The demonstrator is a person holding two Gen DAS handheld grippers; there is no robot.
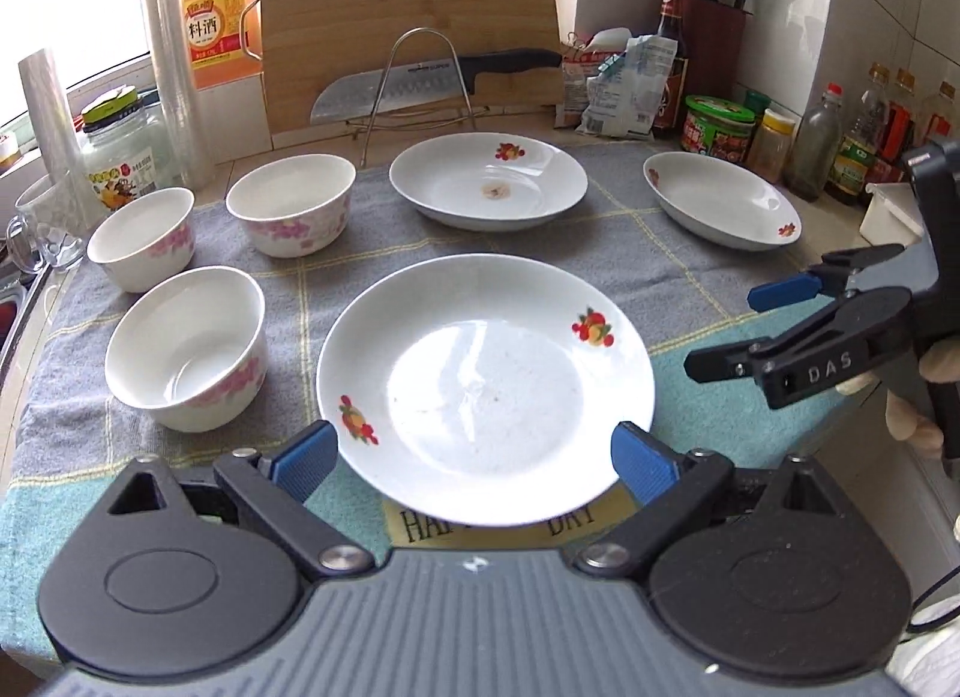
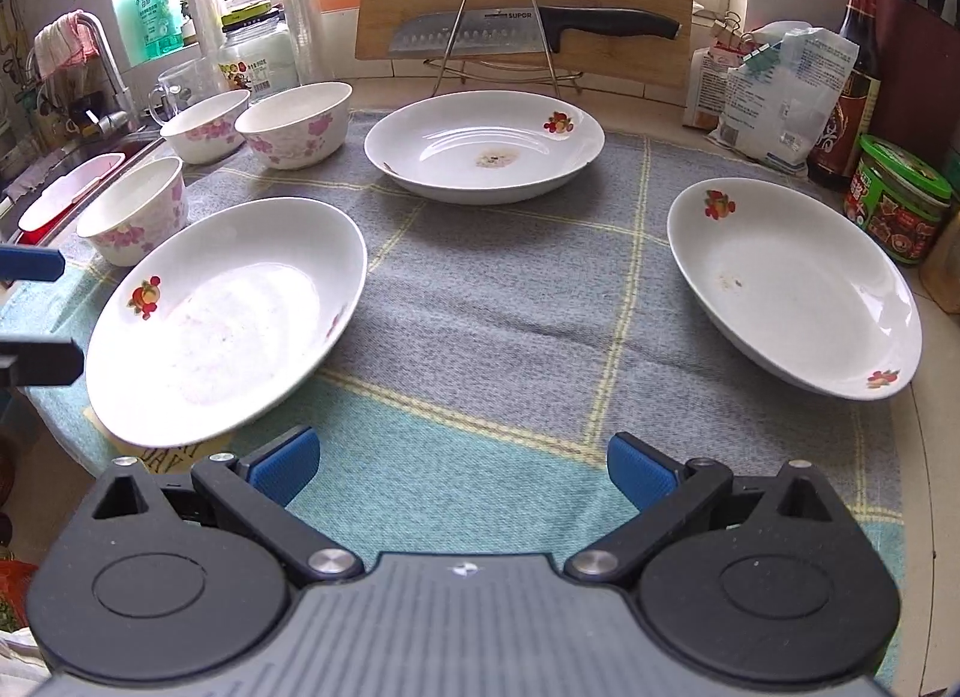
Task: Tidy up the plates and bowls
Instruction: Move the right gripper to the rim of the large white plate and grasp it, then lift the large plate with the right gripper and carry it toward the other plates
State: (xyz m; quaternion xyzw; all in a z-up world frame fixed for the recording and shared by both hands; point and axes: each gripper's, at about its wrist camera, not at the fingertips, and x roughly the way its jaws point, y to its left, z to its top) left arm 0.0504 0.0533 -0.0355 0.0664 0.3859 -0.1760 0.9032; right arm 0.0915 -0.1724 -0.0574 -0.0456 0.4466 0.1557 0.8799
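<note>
Two left claw (image 1: pixel 474 460) pads straddle near plate (image 1: pixel 486 385) rim, contact unclear

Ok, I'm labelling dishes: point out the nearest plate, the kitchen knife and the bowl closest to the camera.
Nearest plate (image 1: pixel 480 385): left wrist view, its flat centre.
Kitchen knife (image 1: pixel 384 90): left wrist view, its blade.
Closest bowl (image 1: pixel 186 349): left wrist view, its inside.

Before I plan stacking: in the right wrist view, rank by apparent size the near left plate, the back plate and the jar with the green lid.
1. Near left plate, though nearness to the camera inflates it.
2. Back plate, likely the same real size.
3. Jar with the green lid.
</note>
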